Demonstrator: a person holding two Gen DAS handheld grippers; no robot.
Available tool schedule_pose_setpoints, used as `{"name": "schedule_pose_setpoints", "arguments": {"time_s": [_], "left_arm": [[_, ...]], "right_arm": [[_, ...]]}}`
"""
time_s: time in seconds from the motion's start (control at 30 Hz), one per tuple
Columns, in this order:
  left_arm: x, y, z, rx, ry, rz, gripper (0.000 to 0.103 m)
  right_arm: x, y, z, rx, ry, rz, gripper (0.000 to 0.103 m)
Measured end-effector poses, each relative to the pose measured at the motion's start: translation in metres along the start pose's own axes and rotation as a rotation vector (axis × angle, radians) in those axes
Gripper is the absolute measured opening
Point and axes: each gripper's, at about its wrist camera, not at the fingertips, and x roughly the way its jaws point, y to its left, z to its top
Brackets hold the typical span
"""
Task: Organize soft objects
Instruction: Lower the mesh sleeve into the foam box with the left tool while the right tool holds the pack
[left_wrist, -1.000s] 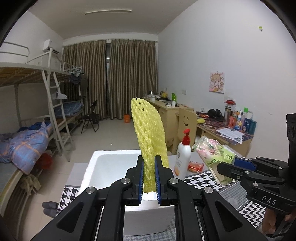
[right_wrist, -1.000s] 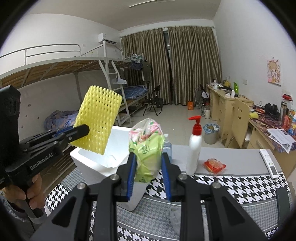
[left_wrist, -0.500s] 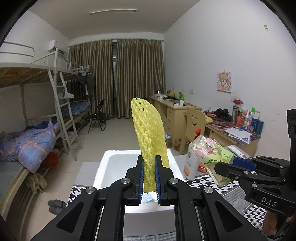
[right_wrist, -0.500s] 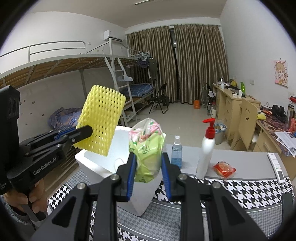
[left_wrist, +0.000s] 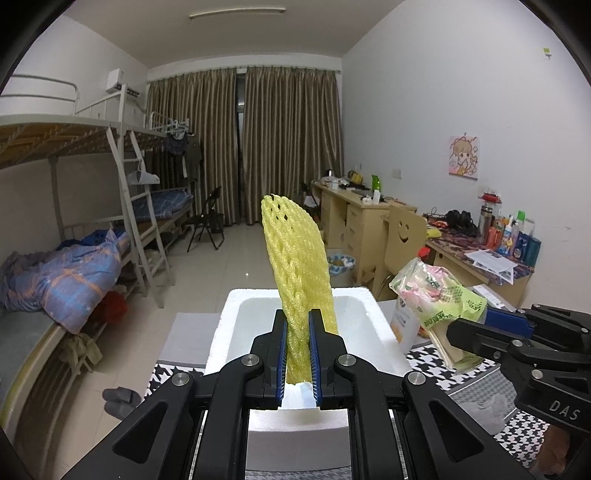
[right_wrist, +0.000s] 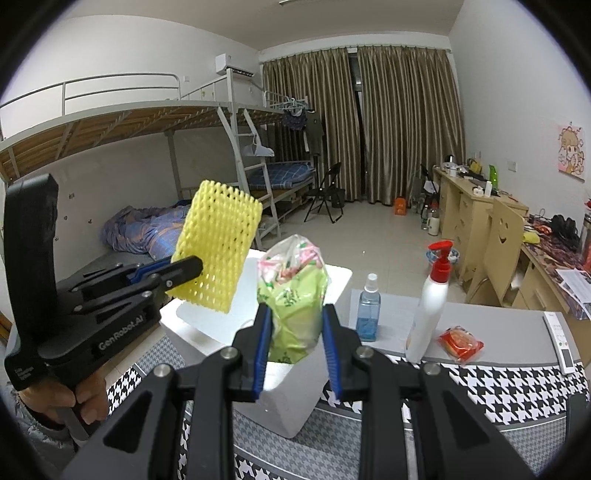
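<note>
The left gripper (left_wrist: 297, 354) pinches the yellow foam net (left_wrist: 299, 273), the right gripper (right_wrist: 295, 347) clamps the snack bag (right_wrist: 293, 295), both above the white foam box (left_wrist: 236, 332) at 12 o'clock. Probably the carrying step; next, lower and release inside.

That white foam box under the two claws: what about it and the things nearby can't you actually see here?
- White foam box floor: left wrist view, hidden by the left claw and yellow foam net; right wrist view, by the green bag.
- Bag contents: blurred behind crinkled plastic.
- White pump bottle label: faces away.
- Red packet print: too small.
</note>
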Motion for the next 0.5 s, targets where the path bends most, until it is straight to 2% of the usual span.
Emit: {"name": "schedule_pose_setpoints", "arguments": {"time_s": [0.27,0.4,0.47,0.5], "left_arm": [[0.009,0.004,-0.001,0.0,0.023,0.001,0.012],[0.013,0.006,-0.001,0.005,0.036,0.014,0.016],[0.015,0.008,-0.001,0.001,0.039,0.025,0.038],[0.014,0.009,-0.002,-0.004,0.035,0.026,0.061]], "right_arm": [[0.01,0.004,0.003,-0.011,0.019,0.004,0.031],[0.014,0.004,0.005,-0.018,0.021,0.003,0.031],[0.014,0.005,0.005,-0.017,0.022,0.001,0.031],[0.015,0.005,0.006,-0.016,0.022,0.001,0.031]]}}
